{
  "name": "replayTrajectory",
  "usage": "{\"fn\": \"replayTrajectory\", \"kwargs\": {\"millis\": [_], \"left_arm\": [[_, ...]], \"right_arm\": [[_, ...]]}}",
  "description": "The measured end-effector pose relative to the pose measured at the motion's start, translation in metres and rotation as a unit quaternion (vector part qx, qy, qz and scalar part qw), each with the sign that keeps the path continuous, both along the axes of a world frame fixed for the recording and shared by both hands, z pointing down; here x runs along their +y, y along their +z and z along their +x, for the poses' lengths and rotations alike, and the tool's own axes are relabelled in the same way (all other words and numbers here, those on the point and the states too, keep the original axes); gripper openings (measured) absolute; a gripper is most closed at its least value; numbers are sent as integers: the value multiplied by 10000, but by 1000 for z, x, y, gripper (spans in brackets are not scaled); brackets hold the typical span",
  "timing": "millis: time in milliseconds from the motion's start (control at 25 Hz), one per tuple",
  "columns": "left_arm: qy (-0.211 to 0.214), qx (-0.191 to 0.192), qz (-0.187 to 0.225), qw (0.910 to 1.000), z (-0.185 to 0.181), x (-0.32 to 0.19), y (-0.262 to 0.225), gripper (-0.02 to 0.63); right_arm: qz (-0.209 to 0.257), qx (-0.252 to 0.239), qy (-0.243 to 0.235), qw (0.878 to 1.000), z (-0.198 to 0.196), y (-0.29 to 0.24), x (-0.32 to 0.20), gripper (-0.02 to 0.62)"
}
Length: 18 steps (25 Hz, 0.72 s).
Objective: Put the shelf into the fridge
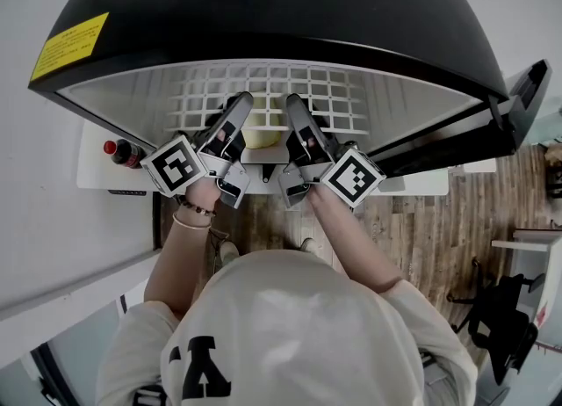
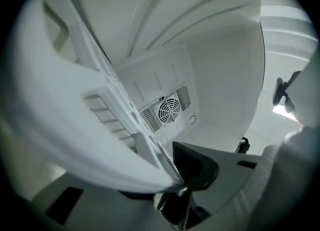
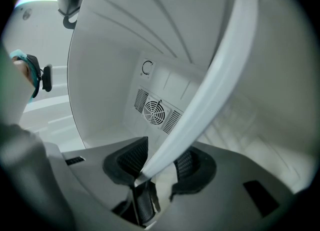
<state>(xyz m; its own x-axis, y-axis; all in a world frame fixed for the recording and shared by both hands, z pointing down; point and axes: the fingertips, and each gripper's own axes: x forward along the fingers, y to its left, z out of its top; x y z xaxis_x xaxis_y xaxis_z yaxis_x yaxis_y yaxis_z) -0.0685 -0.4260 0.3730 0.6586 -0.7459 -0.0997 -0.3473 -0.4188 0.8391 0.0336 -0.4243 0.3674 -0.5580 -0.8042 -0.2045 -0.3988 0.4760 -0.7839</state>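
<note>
The fridge [image 1: 263,0] is black outside, white inside, with a yellow label [image 1: 70,45] at upper left. The shelf [image 1: 334,97] is a white grid. The left hand-held gripper [image 1: 239,104] and the right hand-held gripper [image 1: 294,107] carry black-and-white square markers.

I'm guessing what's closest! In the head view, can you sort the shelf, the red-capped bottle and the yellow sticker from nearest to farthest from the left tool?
1. The shelf, clamped in the left tool, inside the fridge.
2. The bottle, off to the left on a white ledge.
3. The yellow sticker, far left on the fridge's black top.
</note>
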Motion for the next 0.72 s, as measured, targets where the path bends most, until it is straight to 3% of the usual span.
{"fn": "replayTrajectory", "kwargs": {"millis": [120, 400, 720], "left_arm": [[-6, -48, 184, 9998, 1, 1, -3, 123], [-483, -700, 624, 9944, -6, 18, -8, 161], [-688, -1380, 916, 9838, -3, 63, 0, 166]], "right_arm": [[181, -30, -49, 9998, -3, -7, 0, 158], [-48, 180, 485, 9986, 6, 2, 13, 158], [1, 391, 551, 9977, 10, 10, 50, 158]]}}
